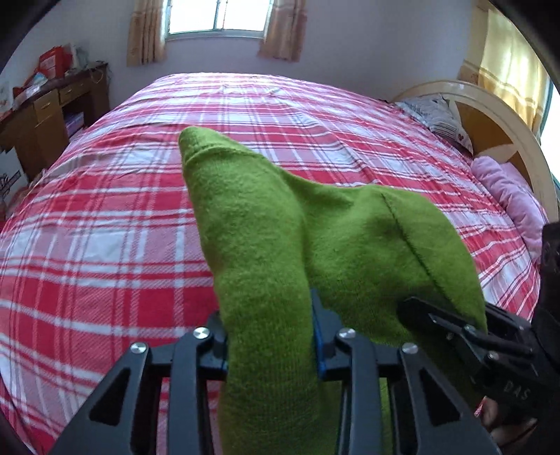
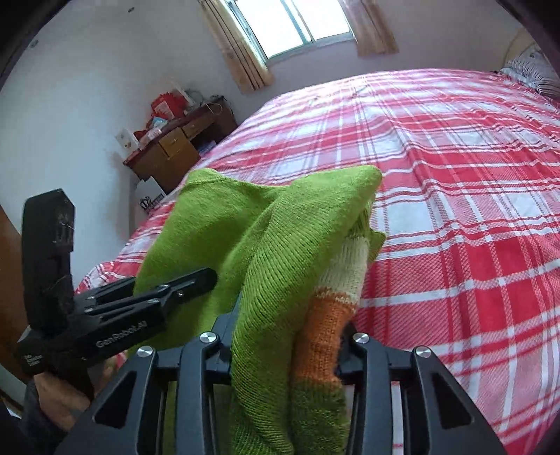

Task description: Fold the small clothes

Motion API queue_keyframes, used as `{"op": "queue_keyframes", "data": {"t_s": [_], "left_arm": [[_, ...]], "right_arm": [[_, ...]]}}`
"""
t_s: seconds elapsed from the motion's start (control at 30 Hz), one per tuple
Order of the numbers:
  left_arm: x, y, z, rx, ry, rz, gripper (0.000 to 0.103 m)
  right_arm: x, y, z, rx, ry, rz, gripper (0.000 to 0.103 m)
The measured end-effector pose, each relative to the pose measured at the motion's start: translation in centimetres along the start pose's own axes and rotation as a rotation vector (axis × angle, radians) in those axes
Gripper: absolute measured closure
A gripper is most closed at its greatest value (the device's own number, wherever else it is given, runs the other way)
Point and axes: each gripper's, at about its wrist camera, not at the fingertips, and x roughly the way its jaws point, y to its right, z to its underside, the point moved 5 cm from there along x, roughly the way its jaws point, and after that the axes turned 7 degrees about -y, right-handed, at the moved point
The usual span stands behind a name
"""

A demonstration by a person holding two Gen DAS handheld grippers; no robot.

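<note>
A small green knitted garment (image 1: 297,238) with a cream and orange band (image 2: 329,301) hangs in the air above the bed. My left gripper (image 1: 269,336) is shut on one bunched part of it. My right gripper (image 2: 287,339) is shut on another part, where the orange band shows. The two grippers are close together: the right one (image 1: 455,329) appears at the right edge of the left wrist view, and the left one (image 2: 147,301) at the left of the right wrist view. The garment hides the fingertips of both.
A bed with a red and white plaid sheet (image 1: 140,210) fills the space below. Pillows (image 1: 437,115) and a pink blanket (image 1: 511,196) lie by the headboard (image 1: 497,115). A cluttered wooden desk (image 1: 45,115) stands at the left wall under a window (image 1: 217,17).
</note>
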Motion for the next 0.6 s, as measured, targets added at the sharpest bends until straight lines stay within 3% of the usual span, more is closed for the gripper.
{"op": "queue_keyframes", "data": {"t_s": [0.2,0.6], "left_arm": [[-2.0,-1.6,0.9,-0.027,0.033,-0.034,0.069],[-5.3,-7.7,2.8,-0.163,0.08,-0.13,0.069]], "right_arm": [[-0.5,-3.3,0.5,-0.043,0.019,0.004,0.065],[2.1,-10.6,0.8,-0.131,-0.003,-0.081,0.066]]}}
